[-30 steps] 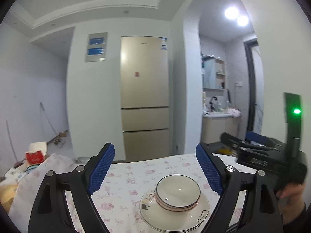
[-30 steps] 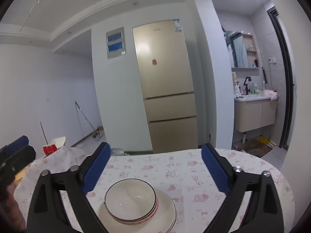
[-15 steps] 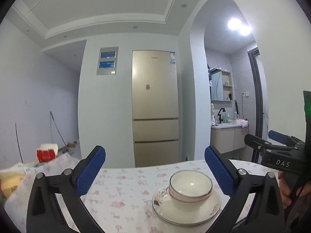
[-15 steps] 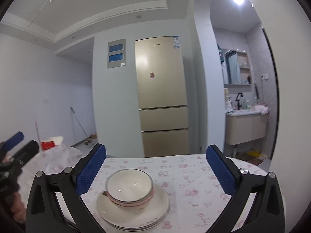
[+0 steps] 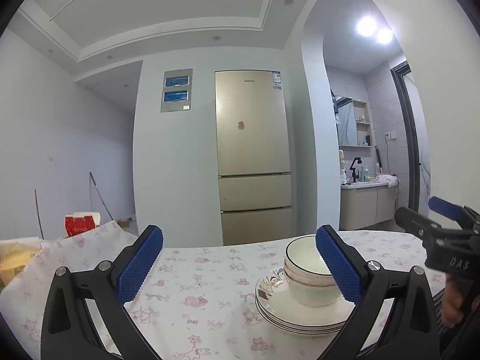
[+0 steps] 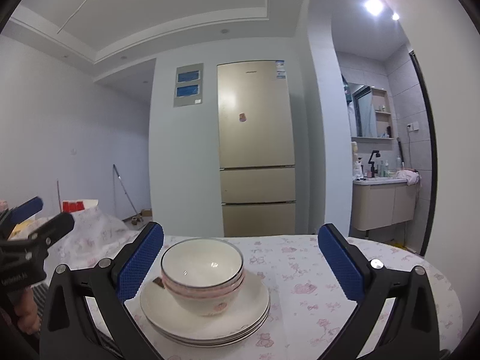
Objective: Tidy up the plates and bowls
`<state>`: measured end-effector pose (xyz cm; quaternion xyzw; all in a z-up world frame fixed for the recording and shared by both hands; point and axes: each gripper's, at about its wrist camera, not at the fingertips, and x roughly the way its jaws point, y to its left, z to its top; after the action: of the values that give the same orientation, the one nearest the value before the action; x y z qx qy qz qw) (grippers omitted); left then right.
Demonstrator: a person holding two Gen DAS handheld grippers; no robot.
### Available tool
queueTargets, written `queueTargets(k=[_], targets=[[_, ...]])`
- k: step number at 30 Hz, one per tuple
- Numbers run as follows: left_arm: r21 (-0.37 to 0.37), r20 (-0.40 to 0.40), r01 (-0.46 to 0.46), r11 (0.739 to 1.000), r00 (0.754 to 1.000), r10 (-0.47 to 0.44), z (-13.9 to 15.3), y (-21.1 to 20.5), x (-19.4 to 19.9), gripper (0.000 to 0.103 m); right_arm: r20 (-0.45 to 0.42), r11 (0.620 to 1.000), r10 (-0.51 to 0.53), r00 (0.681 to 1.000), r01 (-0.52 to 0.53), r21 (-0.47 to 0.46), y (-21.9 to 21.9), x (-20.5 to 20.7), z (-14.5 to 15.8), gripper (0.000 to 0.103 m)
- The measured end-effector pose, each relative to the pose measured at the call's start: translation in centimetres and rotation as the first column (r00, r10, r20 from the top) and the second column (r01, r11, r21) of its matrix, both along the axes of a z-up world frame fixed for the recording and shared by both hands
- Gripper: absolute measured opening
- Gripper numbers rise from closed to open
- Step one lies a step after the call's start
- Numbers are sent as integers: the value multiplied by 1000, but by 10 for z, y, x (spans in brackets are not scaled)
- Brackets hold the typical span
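While we held both grippers level over the table [image 5: 210,285], the bowls [image 6: 202,273] sat nested on a stack of plates [image 6: 207,309] on the flowered cloth. Our left gripper [image 5: 238,262] had its jaws spread wide, with nothing between the blue pads [image 5: 139,264]; in the left wrist view the crockery lay to the right, partly hidden behind the right-hand pad. Our right gripper [image 6: 240,262] was also wide open and empty, and in its view the stack stood low and left of centre, just beside the left-hand pad, though we could not tell whether they touched. Each camera caught the other gripper at the frame's edge, with part of a hand [image 5: 456,306] on its handle. Beyond the table stood a gold fridge [image 5: 253,156], and to the right an arched opening showed a washbasin cabinet [image 6: 384,207]. A red and white box [image 5: 79,223] sat at the far left.
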<state>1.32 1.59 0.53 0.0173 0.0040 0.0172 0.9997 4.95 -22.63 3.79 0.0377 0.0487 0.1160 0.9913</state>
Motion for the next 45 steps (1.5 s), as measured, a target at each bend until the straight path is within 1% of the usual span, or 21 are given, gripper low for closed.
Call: queueTargets(k=[4,8,12,15,18,29,45], targets=[[-14,-39,8,1000,999,-8,-6,2,7,103,7,999,-2,1000,3,-33,6,-2,-6,103],[-23,-53,22,999,998,-23,-8,3,10,103,-1,998,-4,1000,4,-60,10,-2,-11,103],[10,-52,25,1000,998,-25,-9,-4,10,103,8,997,-8,1000,8,-77,15,-5,-12,103],[38,-25,16,999,1000,-15,-9,-9,5,103,8,996,-13,1000,14,-91,17,-6,-12,103],[49,-17,18,999,1000,-17,-11,-11,3,103,4,995,-17,1000,17,-96,18,-6,-13,103],[39,-30,3,999,1000,-2,-13,-11,6,103,-1,998,-32,999,32,-54,9,-6,-12,103],[41,-25,3,999,1000,-2,-13,-11,5,103,1,998,-33,999,33,-49,8,-5,-12,103]])
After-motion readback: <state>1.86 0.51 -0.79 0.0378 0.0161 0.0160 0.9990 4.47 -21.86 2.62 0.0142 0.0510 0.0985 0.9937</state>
